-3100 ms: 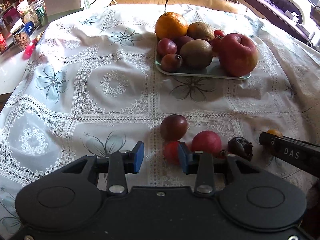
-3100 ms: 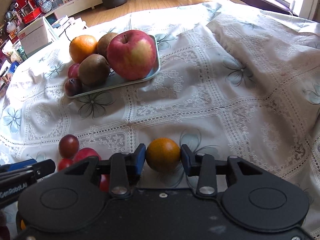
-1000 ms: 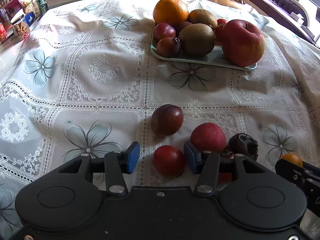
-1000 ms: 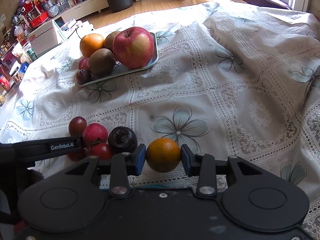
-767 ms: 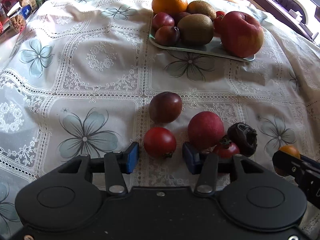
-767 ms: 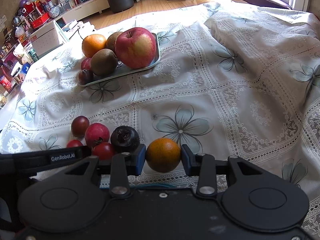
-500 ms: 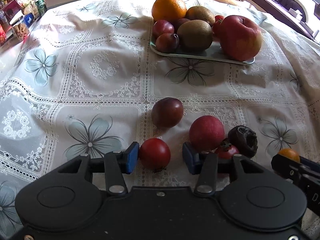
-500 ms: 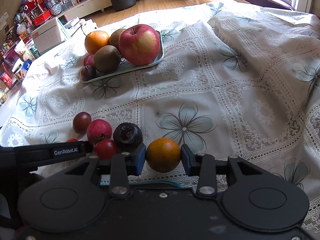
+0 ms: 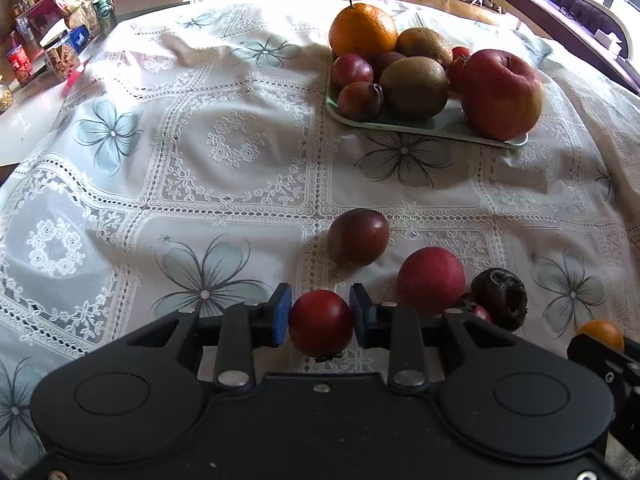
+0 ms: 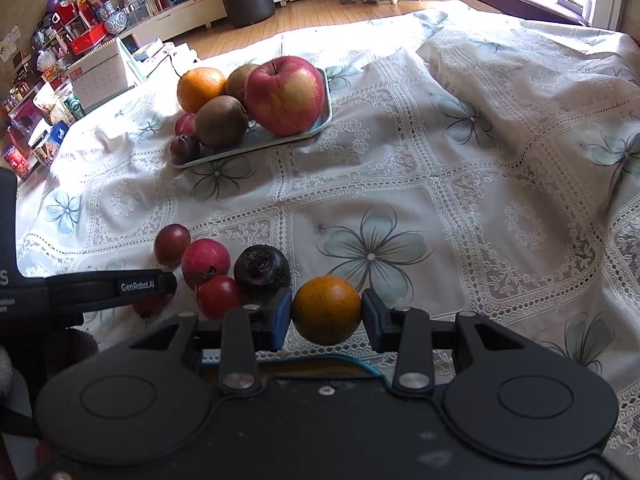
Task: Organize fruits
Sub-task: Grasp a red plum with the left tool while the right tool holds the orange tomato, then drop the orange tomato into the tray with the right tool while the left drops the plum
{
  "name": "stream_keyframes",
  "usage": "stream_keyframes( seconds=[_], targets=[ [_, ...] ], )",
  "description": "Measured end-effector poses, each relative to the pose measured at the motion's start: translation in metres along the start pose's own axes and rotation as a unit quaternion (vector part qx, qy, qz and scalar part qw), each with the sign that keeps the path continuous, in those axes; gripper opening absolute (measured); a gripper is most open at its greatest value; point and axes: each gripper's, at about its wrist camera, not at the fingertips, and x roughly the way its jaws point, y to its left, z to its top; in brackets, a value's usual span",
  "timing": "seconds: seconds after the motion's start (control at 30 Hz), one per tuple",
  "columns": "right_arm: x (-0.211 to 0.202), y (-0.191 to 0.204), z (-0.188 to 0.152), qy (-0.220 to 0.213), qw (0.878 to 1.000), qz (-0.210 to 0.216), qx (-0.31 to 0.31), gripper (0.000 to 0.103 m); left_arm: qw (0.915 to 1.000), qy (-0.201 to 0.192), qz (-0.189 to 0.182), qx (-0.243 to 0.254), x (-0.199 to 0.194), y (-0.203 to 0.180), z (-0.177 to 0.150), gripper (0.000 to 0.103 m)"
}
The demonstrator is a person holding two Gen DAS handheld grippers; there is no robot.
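Nearest: left tongs point(image 9: 320, 322) pinching a small red tomato point(image 9: 321, 323), blue pads pressed to its sides. Right tongs point(image 10: 327, 312) clamp a small orange citrus point(image 10: 327, 309) likewise. Both probably gripped for carrying.

Just beyond, loose on the lace tablecloth point(image 9: 192, 168): a dark plum point(image 9: 358, 242), a red round fruit point(image 9: 431, 280), a dark wrinkled fruit point(image 9: 499, 298), another tomato point(image 10: 218, 297), clustered, likely awaiting sorting.

Farthest: pale green tray point(image 9: 416, 127) holding apple point(image 9: 502, 94), kiwis, plums, orange point(image 9: 362, 31); presumably the destination.

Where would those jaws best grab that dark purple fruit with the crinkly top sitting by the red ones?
Probably across the smooth round flanks of the dark purple fruit, coming from above. Its crinkly top faces up, and the red tomato and pinkish-red fruit crowd its left side, so a low sideways approach looks blocked.
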Motion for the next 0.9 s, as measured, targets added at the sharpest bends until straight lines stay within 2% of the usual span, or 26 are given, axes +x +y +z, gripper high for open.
stream_keyframes(
  seconds=[0.17, 0.4, 0.53, 0.67, 0.9],
  targets=[
    [-0.036, 0.009, -0.005, -0.037, 0.999, 0.013, -0.013, 0.04, 0.9995, -0.028, -0.008, 0.011, -0.048, 0.0, -0.012, 0.04],
    [-0.092, 0.021, -0.032, -0.066, 0.996, 0.051, -0.036, 0.04, 0.998, -0.047, -0.012, 0.039, -0.101, 0.006, -0.06, 0.04],
    [-0.106, 0.021, -0.056, -0.059, 0.996, 0.056, -0.047, 0.04, 0.9978, -0.044, -0.014, 0.047, -0.112, 0.01, -0.09, 0.04],
    [-0.106, 0.019, -0.078, -0.035, 0.997, 0.049, -0.053, 0.04, 0.9977, -0.038, 0.001, 0.055, -0.116, 0.009, -0.112, 0.04],
    [-0.105, 0.019, -0.102, -0.015, 0.998, 0.039, -0.055, 0.04, 0.9995, -0.014, -0.003, 0.027, -0.111, 0.021, -0.125, 0.04]
  ],
)
